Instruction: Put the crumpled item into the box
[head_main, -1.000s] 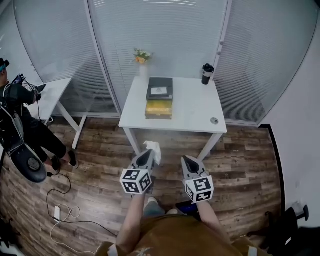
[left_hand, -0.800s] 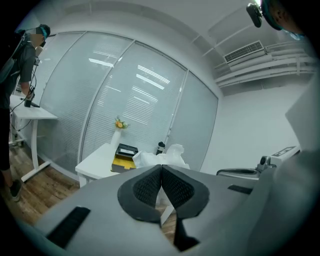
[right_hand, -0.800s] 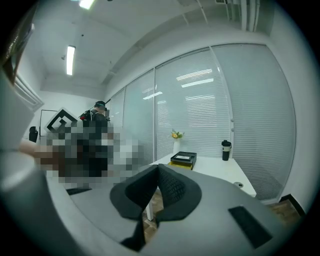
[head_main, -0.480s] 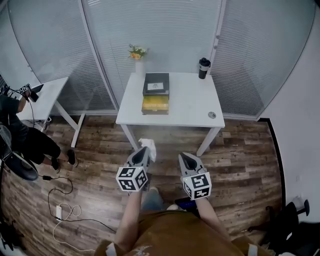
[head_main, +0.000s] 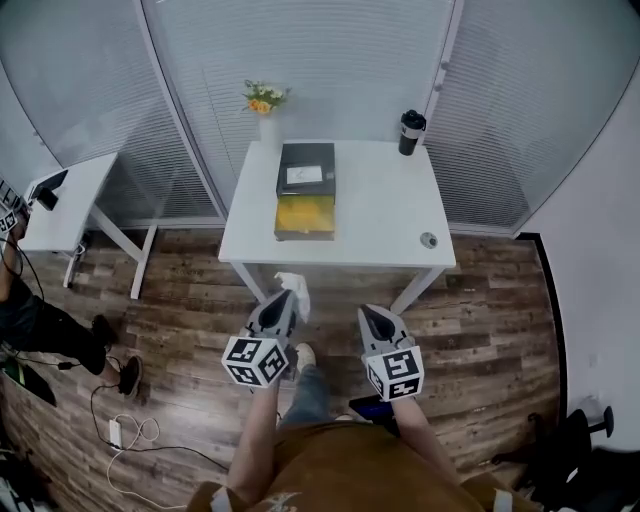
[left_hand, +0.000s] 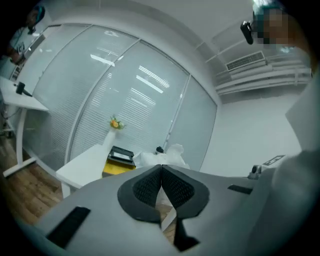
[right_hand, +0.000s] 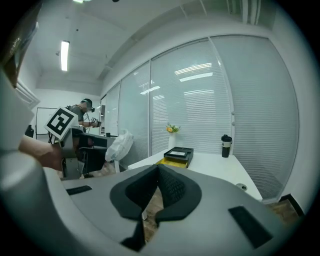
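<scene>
A crumpled white item sticks out past the tips of my left gripper, which is shut on it; it shows above the closed jaws as a white wad and from the side as a pale bundle. My right gripper hangs beside it, shut and empty. Both are over the wood floor, short of the white table. On the table lies the yellow box with its black lid behind it; the box also shows in the right gripper view.
A black tumbler stands at the table's far right, a vase of flowers at its far left. A second white desk and a person's legs are at the left. Cables lie on the floor. Glass walls with blinds stand behind.
The view has shifted toward the table, which now appears larger and closer. Both grippers keep their pose, the left still holding the white item. The person at left has slid toward the frame edge.
</scene>
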